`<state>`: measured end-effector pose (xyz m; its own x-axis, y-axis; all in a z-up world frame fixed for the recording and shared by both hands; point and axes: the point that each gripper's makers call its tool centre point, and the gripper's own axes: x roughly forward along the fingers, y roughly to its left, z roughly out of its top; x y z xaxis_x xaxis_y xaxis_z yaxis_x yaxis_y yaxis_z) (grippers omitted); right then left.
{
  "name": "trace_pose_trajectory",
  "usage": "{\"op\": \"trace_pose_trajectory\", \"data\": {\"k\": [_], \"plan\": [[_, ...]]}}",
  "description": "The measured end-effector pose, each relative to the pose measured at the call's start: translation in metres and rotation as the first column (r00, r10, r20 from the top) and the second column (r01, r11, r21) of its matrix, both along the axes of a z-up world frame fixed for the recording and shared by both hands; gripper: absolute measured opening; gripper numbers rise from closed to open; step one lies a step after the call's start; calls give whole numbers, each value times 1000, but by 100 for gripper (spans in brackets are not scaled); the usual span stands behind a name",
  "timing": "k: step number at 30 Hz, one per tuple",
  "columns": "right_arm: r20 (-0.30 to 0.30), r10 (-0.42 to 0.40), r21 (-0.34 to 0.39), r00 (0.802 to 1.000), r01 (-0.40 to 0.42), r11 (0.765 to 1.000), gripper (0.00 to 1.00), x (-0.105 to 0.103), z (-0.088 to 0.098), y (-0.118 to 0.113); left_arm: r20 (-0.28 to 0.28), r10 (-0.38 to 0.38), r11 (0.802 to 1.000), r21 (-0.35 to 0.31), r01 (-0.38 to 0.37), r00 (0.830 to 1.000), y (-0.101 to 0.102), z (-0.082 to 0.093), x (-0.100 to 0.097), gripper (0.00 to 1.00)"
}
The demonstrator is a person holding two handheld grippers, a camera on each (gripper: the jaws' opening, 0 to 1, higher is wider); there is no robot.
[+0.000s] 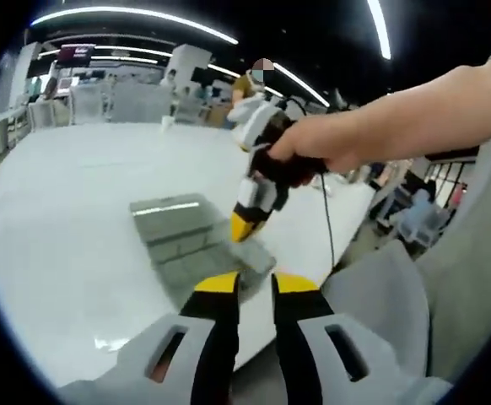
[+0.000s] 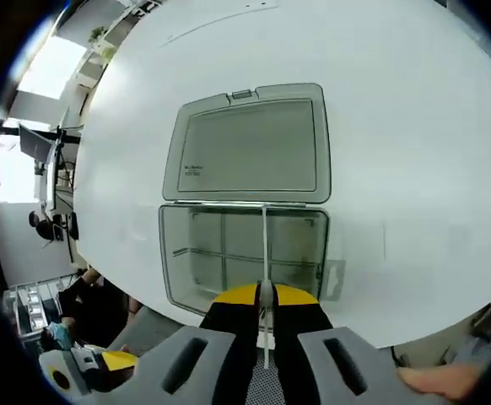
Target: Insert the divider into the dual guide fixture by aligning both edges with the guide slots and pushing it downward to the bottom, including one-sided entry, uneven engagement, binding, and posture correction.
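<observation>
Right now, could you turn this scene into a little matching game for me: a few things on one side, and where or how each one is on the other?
Things:
1. box lid
2. divider
3. left hand-held gripper
4. table

States:
A. white, carrying the box
B. jaws apart, holding nothing
C. folded open, lying flat
D. thin upright strip pinched in the right hand-held gripper, over the box compartments

Pairs: 1-C, 2-D, 3-B, 4-A
</observation>
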<state>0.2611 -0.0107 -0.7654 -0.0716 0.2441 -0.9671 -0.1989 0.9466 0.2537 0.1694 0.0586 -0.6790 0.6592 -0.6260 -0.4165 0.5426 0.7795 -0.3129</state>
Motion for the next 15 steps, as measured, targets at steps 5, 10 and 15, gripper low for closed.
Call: {"op": "trace_pose_trajectory", "data": {"k": [5,10,15], "plan": [[5,-6,3,1000,6,1000,0,-2,2,2,11,3,1000,31,-3,1000,1,-2,0,16],[19,-4,4,1000,4,1000,0,-5,6,3,16,5,998,62,-6,1000,1,-5,-1,23],[11,-15,-1,1000,15,1000,0,0,2,2,22,3,997,77,-4,1000,2,-6,0,28]]}}
